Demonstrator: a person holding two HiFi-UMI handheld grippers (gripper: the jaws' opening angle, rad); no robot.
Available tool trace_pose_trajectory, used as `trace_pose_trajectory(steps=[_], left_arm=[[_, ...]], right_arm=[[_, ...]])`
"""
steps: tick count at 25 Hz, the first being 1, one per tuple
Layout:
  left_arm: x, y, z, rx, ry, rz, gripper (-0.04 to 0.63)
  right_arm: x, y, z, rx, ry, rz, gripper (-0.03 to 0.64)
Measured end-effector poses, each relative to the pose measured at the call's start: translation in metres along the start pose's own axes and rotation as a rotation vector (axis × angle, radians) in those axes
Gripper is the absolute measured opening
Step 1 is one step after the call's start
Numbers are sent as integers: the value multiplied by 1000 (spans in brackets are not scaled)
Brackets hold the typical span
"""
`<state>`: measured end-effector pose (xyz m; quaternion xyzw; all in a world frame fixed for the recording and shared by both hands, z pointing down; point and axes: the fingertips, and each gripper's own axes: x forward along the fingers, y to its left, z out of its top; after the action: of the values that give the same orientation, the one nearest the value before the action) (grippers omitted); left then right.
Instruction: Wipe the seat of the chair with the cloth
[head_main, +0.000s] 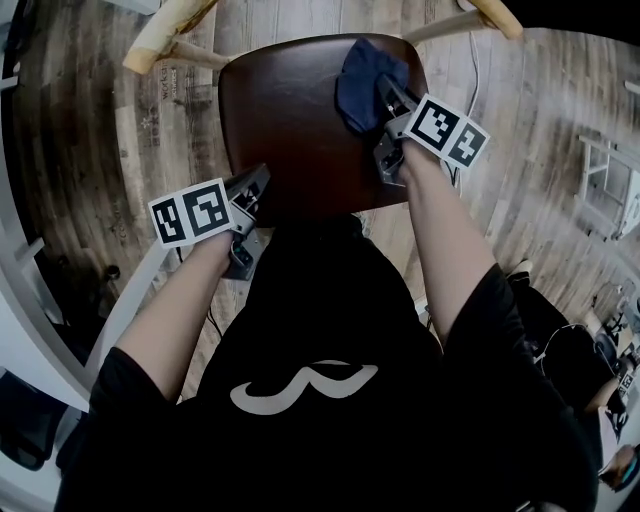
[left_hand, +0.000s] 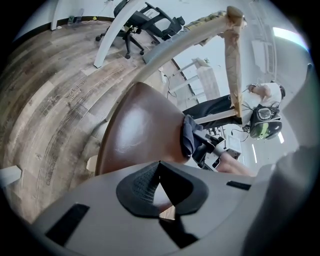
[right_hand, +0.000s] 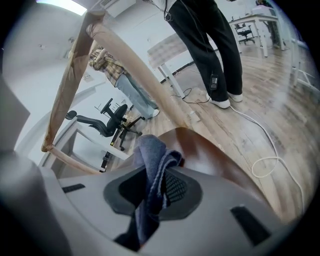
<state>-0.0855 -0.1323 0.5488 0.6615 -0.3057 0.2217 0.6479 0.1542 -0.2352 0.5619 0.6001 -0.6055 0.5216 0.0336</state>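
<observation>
Dark brown, glossy wood forms the single chair seat (head_main: 290, 130), seen from above in the head view over a plank floor (head_main: 90, 130). One navy cloth (head_main: 365, 80) lies bunched at the seat's far right corner. The right gripper (head_main: 388, 100) is at the cloth. The left gripper (head_main: 252, 190) sits at the seat's near left edge, well apart from the cloth. Each of the two grippers carries one marker cube.

Left gripper view: the left jaws meet at their tips with nothing between them, a state the head view does not resolve. Beyond them the seat curves up to the cloth, which hangs crumpled at the far edge. The pale backrest frame (left_hand: 232, 65) and one black office chair (left_hand: 145, 20) stand behind.

Right gripper view: the right jaws are clamped on the cloth, whose folded blue fabric rises between the pads and droops onto the seat. Only this view shows two bystanders, one in dark trousers (right_hand: 210, 45) and one in jeans (right_hand: 132, 95), and a white cable (right_hand: 270, 165) on the floor.
</observation>
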Motion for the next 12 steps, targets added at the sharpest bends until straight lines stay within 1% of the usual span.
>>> trace_pose_trajectory(steps=[4,9,12], left_arm=[[5,-3,-5,5,13,0,12],[7,0,-8,3,23,9,12],[6,1,-12,3,24,12,12]], right_arm=[[-12,-22,9,11,-29,-30,54],[-19,-37,18,-42,-38,-62,54],[-26,-52,24,-4,-59,-81,54]])
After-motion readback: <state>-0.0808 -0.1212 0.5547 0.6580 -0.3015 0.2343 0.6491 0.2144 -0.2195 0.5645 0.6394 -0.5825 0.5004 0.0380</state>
